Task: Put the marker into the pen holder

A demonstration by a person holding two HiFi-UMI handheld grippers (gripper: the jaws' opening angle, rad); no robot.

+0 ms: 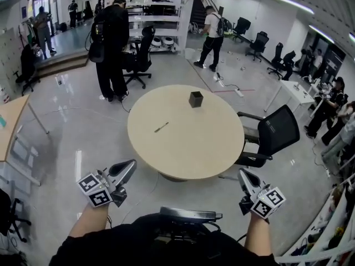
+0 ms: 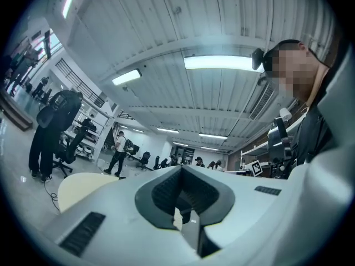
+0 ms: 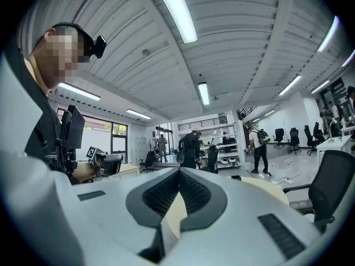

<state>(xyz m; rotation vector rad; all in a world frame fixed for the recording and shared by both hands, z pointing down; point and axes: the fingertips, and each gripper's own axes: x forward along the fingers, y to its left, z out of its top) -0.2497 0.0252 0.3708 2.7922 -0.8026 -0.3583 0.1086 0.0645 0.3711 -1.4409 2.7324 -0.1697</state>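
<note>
A dark marker (image 1: 161, 127) lies on the round beige table (image 1: 205, 148), left of its middle. The black square pen holder (image 1: 195, 99) stands upright toward the table's far side. My left gripper (image 1: 130, 165) hovers off the near left edge of the table, tilted upward, jaws shut on nothing. My right gripper (image 1: 243, 173) is held off the near right edge, also shut and holding nothing. In the left gripper view the closed jaws (image 2: 180, 168) point up toward the ceiling, and a sliver of the table (image 2: 83, 184) shows. The right gripper view has its closed jaws (image 3: 179, 170) aimed across the room.
A black office chair (image 1: 272, 134) stands close to the table's right side. A wooden desk (image 1: 8, 126) is at the left. A person in black (image 1: 112, 49) stands beyond the table by another chair (image 1: 140, 60). Cables (image 1: 227, 85) lie on the floor behind.
</note>
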